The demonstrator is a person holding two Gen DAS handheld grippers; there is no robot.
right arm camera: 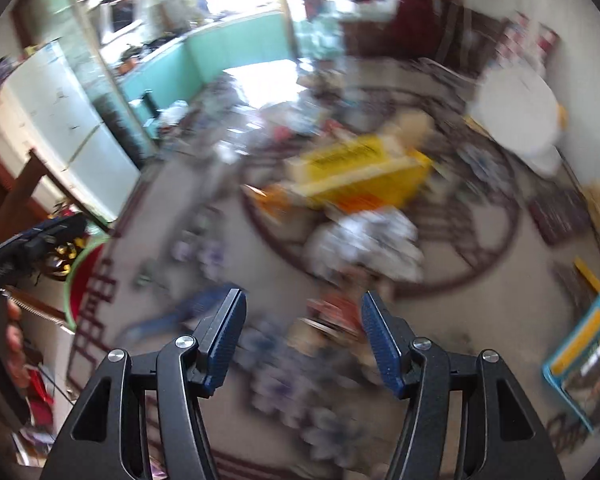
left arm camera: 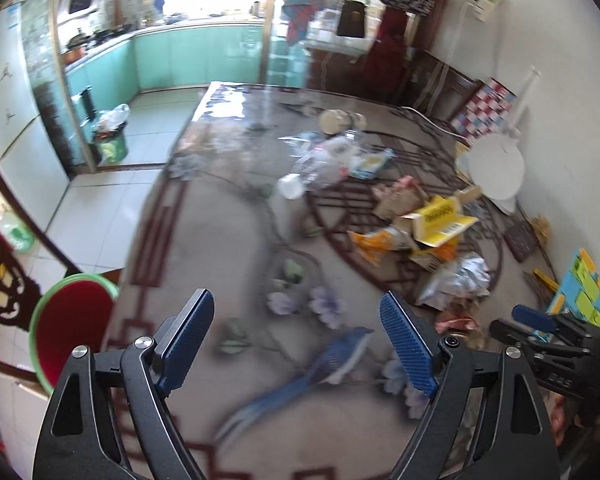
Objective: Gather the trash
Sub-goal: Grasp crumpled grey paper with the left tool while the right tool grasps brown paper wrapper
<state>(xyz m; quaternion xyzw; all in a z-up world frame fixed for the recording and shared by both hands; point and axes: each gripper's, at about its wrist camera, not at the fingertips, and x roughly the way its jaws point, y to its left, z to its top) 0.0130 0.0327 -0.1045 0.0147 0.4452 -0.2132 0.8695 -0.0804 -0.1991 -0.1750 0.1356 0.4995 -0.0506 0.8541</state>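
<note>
The left gripper [left arm camera: 296, 336] stands wide over the table [left arm camera: 204, 240], nothing between its blue pads [left arm camera: 188, 336]. Ahead and to its right lies the trash: a clear bottle [left arm camera: 324, 160] and white cup [left arm camera: 291, 186] farther off, a yellow box [left arm camera: 444, 216] and orange bag [left arm camera: 380, 242] nearer, then a crumpled silver wrapper [left arm camera: 460, 276]. To its left, off the table edge, sits a red bin [left arm camera: 72, 328] with a green rim.

The left view is fairly sharp and shows the right gripper [left arm camera: 534, 318] at its right edge (only one blue pad and the black frame).

The right view is badly smeared. There the right gripper [right arm camera: 302, 338] is at a middling width and empty, with a reddish scrap [right arm camera: 336, 308] on the table just ahead of the gap. The yellow box [right arm camera: 356, 172] and silver wrapper [right arm camera: 364, 240] lie straight ahead. This view alone shows the person's hand [right arm camera: 4, 340] on the left tool, and a blue box [right arm camera: 584, 356] to the right.
</note>
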